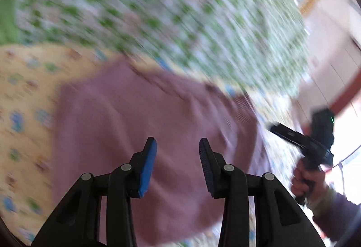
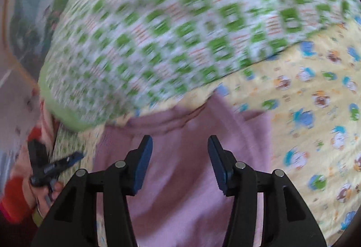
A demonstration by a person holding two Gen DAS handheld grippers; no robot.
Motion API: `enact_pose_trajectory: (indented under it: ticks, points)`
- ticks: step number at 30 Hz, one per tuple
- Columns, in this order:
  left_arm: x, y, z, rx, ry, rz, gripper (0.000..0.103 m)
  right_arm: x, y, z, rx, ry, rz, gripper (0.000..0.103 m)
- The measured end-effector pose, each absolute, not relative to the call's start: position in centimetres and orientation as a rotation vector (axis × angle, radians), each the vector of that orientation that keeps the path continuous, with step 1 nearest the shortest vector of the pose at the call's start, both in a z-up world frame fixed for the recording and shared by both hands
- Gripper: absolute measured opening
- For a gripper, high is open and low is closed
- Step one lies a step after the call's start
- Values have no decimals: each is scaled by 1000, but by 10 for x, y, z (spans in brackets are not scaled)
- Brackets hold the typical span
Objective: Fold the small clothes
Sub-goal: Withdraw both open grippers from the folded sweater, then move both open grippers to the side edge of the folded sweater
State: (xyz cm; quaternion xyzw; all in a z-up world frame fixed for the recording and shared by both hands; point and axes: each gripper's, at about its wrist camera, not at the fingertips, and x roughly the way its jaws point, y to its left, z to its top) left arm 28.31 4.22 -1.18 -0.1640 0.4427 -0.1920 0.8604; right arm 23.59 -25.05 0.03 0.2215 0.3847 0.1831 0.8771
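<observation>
A small mauve-pink garment [image 1: 144, 125] lies flat on a yellow cartoon-print sheet [image 1: 24, 93]; it also shows in the right wrist view [image 2: 180, 170]. My left gripper [image 1: 177, 145] is open and empty above the garment's near part. My right gripper [image 2: 180, 142] is open and empty above the garment. The right gripper also shows at the right of the left wrist view [image 1: 279, 130], held in a hand. The left gripper shows at the lower left of the right wrist view [image 2: 74, 156]. Both views are blurred by motion.
A green-and-white patterned quilt [image 1: 158, 10] lies bunched beyond the garment, also in the right wrist view [image 2: 180, 28]. The yellow sheet [image 2: 315, 111] spreads to the right. Pale furniture or a wall [image 1: 334, 48] stands at the far right.
</observation>
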Motion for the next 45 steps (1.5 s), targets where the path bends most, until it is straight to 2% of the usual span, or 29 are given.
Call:
enact_pose_trajectory:
  ticks: [6, 9, 13, 14, 15, 17, 19, 22, 24, 26, 30, 31, 33, 40, 45]
  points:
    - [277, -12, -62, -202, 1057, -500, 38, 223, -171, -48, 244, 973, 624, 53]
    - [296, -14, -69, -141, 1047, -474, 38, 234, -148, -71, 99, 1028, 658, 52]
    - [342, 10, -65, -172, 1012, -418, 36, 270, -161, -80, 125, 978, 570, 49]
    - [350, 13, -65, -173, 1006, -403, 28, 281, -171, -79, 167, 952, 536, 48]
    - [363, 18, -65, -161, 995, -369, 27, 293, -180, -78, 201, 923, 487, 48]
    - [383, 26, -65, -127, 984, -308, 26, 312, -194, -76, 245, 903, 433, 36]
    - [399, 39, -64, -112, 962, -222, 27, 324, -199, -75, 222, 881, 360, 31]
    - [418, 74, -67, -154, 954, -94, 21, 335, -216, -68, 223, 826, 228, 31]
    - [422, 101, -72, -227, 963, -72, 12, 345, -241, -67, 265, 797, 114, 31]
    - [419, 111, -72, -242, 959, -61, 8, 347, -266, -68, 321, 795, -13, 31]
    - [400, 120, -57, -237, 934, -27, 11, 334, -294, -61, 430, 795, -30, 31]
    - [395, 120, -53, -236, 930, -18, 13, 329, -294, -56, 425, 796, -23, 34]
    - [375, 117, -40, -223, 910, -13, 26, 310, -296, -40, 405, 780, -17, 34]
    - [275, 99, -28, -300, 914, -115, 29, 239, -266, -15, 441, 792, 145, 36]
    - [251, 75, -61, -293, 990, -116, 30, 203, -207, -38, 334, 924, 288, 42]
